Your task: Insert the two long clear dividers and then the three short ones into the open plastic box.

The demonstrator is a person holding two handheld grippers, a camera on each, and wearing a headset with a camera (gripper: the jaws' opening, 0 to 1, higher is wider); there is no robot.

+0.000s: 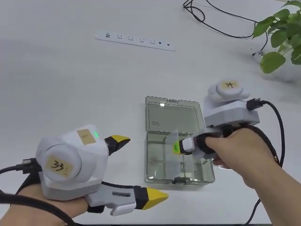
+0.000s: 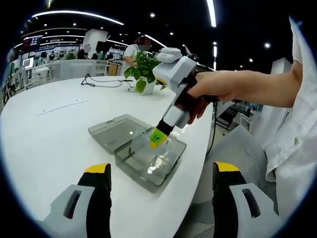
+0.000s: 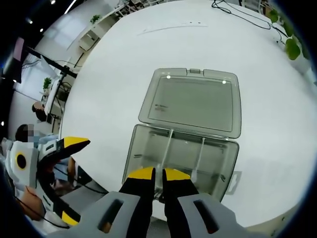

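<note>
Midway through the job: a rectangular, smoky-clear plastic box lies open in the middle of a white round-edged table. Its flat hinged lid is folded back onto the tabletop on the far side.

In the right gripper view, the two long clear dividers stand in the box. They run from the hinge side to the front wall and split the base into three lanes. That part of the task looks done, and the short pieces are what is left.

The white right gripper, with yellow tips, is held over the box near its middle. Its jaws are drawn in to a thin slit on what appears to be a short clear divider, tilted above the lanes. The plastic is too transparent to be sure of its edges, and whether any short piece is already seated cannot be told.

The left gripper waits beside the box's left wall, above the table's near edge, with its jaws spread wide and nothing between them. Its own view looks across the box at the right gripper poised over it.

Apart from the dividers, the box holds nothing. A white power strip, a black cable and a green leafy plant sit well apart at the table's far side.
</note>
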